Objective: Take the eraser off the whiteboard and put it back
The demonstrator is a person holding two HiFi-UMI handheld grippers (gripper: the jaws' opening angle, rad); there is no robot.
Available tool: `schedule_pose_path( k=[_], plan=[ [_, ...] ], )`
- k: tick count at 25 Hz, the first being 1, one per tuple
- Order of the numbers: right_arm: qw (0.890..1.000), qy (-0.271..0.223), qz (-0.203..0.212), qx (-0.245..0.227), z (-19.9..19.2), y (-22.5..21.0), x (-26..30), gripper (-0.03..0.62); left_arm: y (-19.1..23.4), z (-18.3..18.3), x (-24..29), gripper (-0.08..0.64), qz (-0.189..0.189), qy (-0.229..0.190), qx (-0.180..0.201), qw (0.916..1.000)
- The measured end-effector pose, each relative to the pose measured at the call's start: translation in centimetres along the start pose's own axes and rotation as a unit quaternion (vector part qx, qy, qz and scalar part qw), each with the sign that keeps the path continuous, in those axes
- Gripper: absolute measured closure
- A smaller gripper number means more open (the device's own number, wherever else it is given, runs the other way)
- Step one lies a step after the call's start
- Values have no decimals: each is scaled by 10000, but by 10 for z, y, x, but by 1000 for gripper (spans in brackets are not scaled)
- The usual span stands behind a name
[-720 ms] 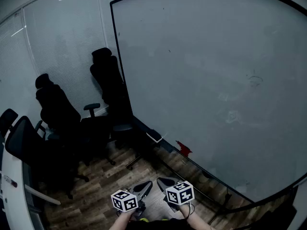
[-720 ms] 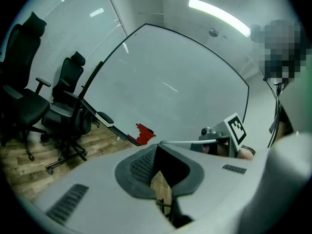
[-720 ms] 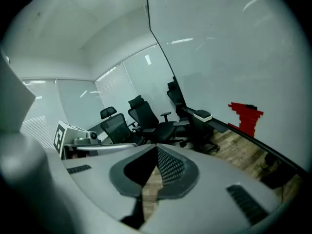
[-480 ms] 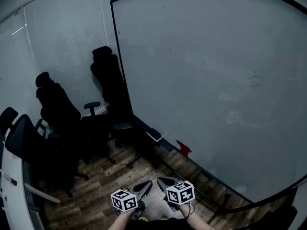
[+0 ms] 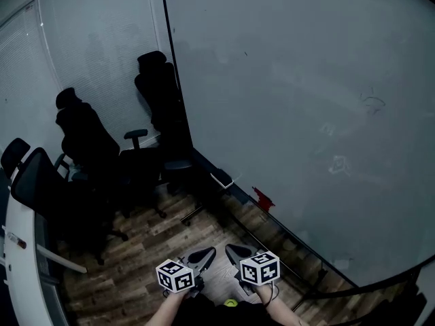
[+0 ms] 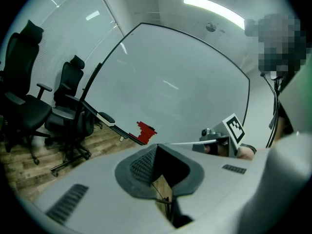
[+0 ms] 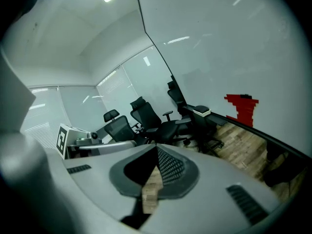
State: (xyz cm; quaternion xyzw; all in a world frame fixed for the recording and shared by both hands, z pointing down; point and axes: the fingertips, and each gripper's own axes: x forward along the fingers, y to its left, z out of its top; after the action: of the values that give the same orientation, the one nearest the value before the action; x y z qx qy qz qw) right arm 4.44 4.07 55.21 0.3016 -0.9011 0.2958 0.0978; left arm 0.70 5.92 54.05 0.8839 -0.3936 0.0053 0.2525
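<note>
Left tool (image 5: 206, 253) and right tool (image 5: 234, 252) both closed tight, empty, side by side, near. Red eraser (image 5: 262, 199) sits at the whiteboard's (image 5: 292, 100) bottom edge, farther ahead, well apart from both. Black chairs (image 5: 88, 141) far left.

Black office chairs (image 5: 85, 145) stand on wooden floor (image 5: 146, 250) beside frosted wall (image 5: 102, 53).

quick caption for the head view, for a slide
Left gripper and right gripper, both shut, held low before a large whiteboard with black office chairs beside it
</note>
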Motion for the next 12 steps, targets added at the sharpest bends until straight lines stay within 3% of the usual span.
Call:
schedule_pose_path(
  k=[12],
  plan=[
    [9996, 134, -46, -237, -7, 1, 4, 578, 0, -2, -5, 552, 105, -24, -94, 9999]
  ],
)
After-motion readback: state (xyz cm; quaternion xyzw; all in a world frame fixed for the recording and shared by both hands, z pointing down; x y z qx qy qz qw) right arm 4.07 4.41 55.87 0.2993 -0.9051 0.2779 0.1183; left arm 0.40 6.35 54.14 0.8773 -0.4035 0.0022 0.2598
